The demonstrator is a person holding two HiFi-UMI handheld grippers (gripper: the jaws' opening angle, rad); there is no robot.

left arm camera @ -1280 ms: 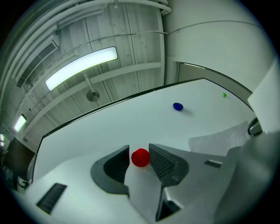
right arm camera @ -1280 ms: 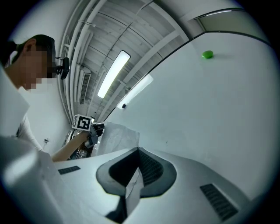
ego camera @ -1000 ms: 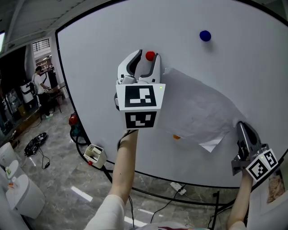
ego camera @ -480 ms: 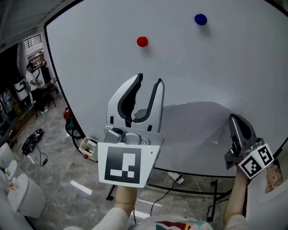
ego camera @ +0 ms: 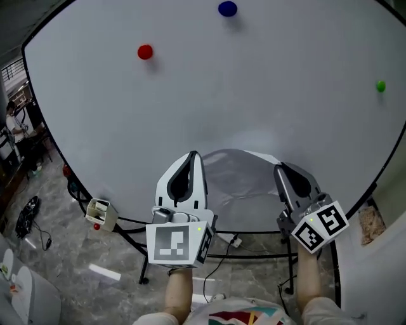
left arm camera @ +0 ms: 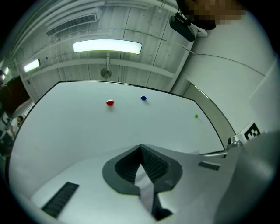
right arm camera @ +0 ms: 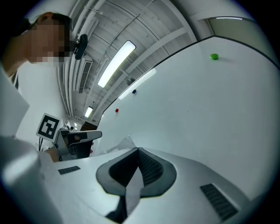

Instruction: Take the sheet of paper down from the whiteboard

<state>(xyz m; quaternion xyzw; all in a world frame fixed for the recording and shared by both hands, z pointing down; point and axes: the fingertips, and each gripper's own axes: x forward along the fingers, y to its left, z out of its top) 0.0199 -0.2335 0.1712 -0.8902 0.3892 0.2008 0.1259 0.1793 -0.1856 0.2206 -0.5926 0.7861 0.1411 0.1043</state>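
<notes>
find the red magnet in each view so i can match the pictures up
Head view: red magnet upper left on the whiteboard.
Left gripper view: red magnet left of centre, above the jaws.
Right gripper view: red magnet tiny, left of centre, far along the whiteboard.
Shared landmark: the blue magnet, up and right of the red one in all three.

Head view: large white whiteboard point(ego camera: 254, 76) runs out of frame at the top and upper right. Thin white sheet of paper point(ego camera: 244, 184) has both side edges hidden behind the left gripper point(ego camera: 192, 159) and right gripper point(ego camera: 283, 170). In each gripper view only a narrow strip of sheet shows, pinched between the jaws. Small white box point(ego camera: 99, 212) by the stand is too small to identify.
</notes>
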